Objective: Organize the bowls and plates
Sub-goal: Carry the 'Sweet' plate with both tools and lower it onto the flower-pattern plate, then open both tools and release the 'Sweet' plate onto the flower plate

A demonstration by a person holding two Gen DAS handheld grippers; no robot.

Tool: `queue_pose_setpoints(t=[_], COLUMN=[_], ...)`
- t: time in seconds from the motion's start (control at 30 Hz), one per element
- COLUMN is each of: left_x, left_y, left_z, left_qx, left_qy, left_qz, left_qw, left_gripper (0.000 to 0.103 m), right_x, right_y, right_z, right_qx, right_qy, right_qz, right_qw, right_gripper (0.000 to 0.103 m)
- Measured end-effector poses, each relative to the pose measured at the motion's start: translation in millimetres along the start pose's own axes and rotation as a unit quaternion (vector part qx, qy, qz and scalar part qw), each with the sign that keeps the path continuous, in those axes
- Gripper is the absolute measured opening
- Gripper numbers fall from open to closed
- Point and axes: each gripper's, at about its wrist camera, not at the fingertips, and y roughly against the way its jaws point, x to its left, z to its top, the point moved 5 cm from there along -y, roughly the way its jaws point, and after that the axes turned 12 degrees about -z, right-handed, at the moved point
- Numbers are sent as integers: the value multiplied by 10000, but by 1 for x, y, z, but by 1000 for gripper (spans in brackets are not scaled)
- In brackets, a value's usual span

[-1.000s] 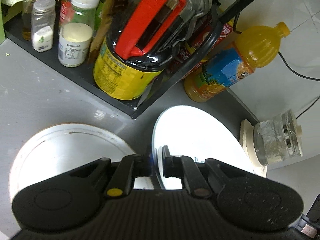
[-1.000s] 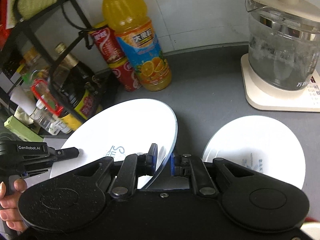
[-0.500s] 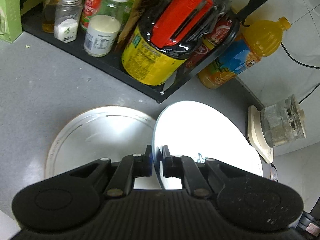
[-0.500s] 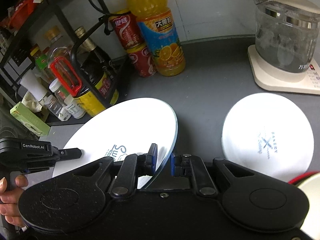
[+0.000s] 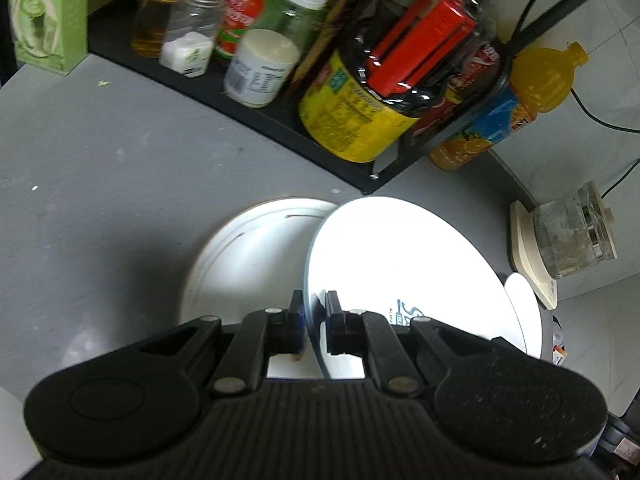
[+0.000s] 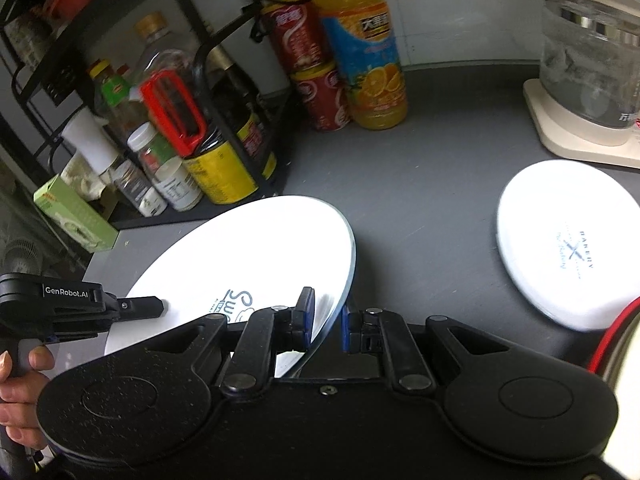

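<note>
A white plate with blue lettering (image 5: pixel 400 264) (image 6: pixel 248 256) hangs tilted above the grey counter, gripped from both sides. My left gripper (image 5: pixel 314 310) is shut on its near rim. My right gripper (image 6: pixel 327 314) is shut on the opposite rim, and the left gripper (image 6: pixel 156 307) shows there at the plate's far side, held by a hand (image 6: pixel 20 384). Beneath the held plate, a brown-rimmed white plate (image 5: pixel 244 256) lies flat on the counter, partly covered. Another white plate marked BAKERY (image 6: pixel 568 248) lies to the right. A red-rimmed dish (image 6: pixel 618 344) peeks in at the right edge.
A black rack (image 5: pixel 256 124) full of bottles and jars lines the back, with a green box (image 5: pixel 48 20) at its left end. An orange juice bottle (image 6: pixel 360 52), red cans (image 6: pixel 320 92) and a glass kettle on a cream base (image 6: pixel 592 68) stand by the wall.
Both grippers carried the lettered plate away from the rack and leftward. The brown-rimmed plate has slid toward the centre beneath it, and the BAKERY plate has drifted right in the right wrist view.
</note>
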Motion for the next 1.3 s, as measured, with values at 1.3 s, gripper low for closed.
queue_pose_setpoints(t=[1.3], left_x=[31], left_y=[19], left_z=[-10], left_qx=[149], left_qy=[-178], left_qz=[767], left_qw=[9968], left_gripper=[13], right_x=[26], right_y=[-23], right_z=[-37], right_qx=[384], right_qy=[281], right_qz=[-219], right_qw=[9986], right_gripper=[11])
